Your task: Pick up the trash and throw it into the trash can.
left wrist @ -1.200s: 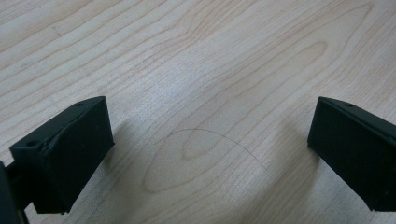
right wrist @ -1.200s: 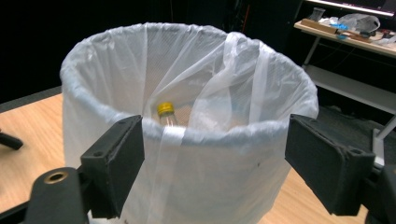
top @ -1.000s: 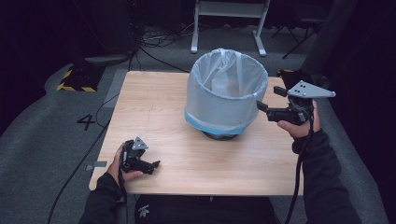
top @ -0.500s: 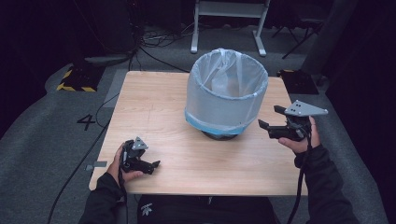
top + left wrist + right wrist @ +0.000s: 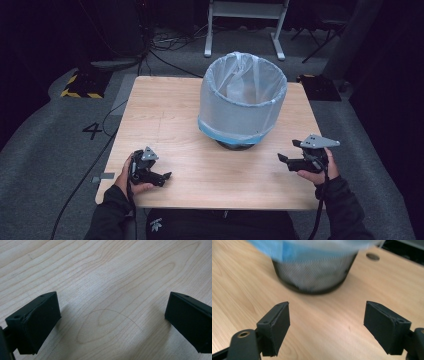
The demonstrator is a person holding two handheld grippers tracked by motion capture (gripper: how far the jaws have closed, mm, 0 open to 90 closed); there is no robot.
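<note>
Both jaws spread, empty: left gripper (image 5: 162,176) near front-left of table (image 5: 165,110), right gripper (image 5: 286,159) right of bin (image 5: 242,102).

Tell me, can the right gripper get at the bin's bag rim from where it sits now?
Probably yes. The right gripper is open and empty, low near the table edge, jaws pointing toward the bin. Only bare wood lies between them; it would have to rise to the bag rim.
</note>
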